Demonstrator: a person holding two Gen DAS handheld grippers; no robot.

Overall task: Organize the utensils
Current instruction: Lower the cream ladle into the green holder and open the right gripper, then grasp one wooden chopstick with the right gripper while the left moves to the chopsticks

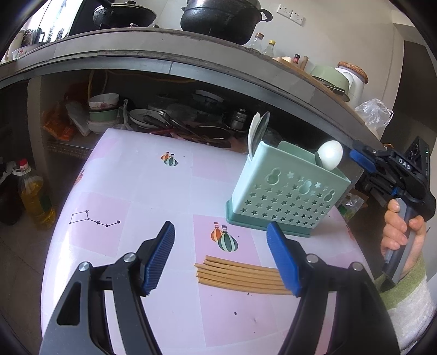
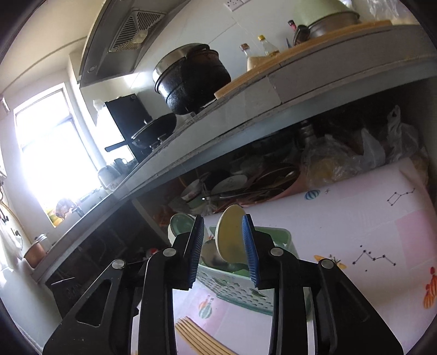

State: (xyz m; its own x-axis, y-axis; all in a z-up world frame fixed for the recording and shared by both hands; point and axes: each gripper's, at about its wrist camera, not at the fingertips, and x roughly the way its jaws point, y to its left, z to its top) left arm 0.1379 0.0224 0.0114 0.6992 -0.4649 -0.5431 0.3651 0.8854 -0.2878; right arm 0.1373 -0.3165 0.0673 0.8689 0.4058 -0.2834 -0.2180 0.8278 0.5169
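Observation:
A mint green utensil holder (image 1: 286,196) with star cutouts stands on the pink table (image 1: 153,180). White and metal spoons (image 1: 256,131) stand in it, and a white spoon (image 1: 330,158) sits at its right side. Several wooden chopsticks (image 1: 240,275) lie flat in front of the holder. My left gripper (image 1: 221,259) is open above the table, just before the chopsticks. My right gripper (image 2: 224,251) is open just above the holder (image 2: 235,284), with the white spoon (image 2: 229,234) between its fingers, not clamped. The chopsticks (image 2: 196,338) show below it.
A grey counter (image 1: 191,60) overhangs the table's far edge, carrying black pots (image 1: 218,19), bottles and bowls. Under it a shelf holds stacked bowls (image 1: 103,109) and pans. Oil bottles (image 1: 35,199) stand on the floor to the left.

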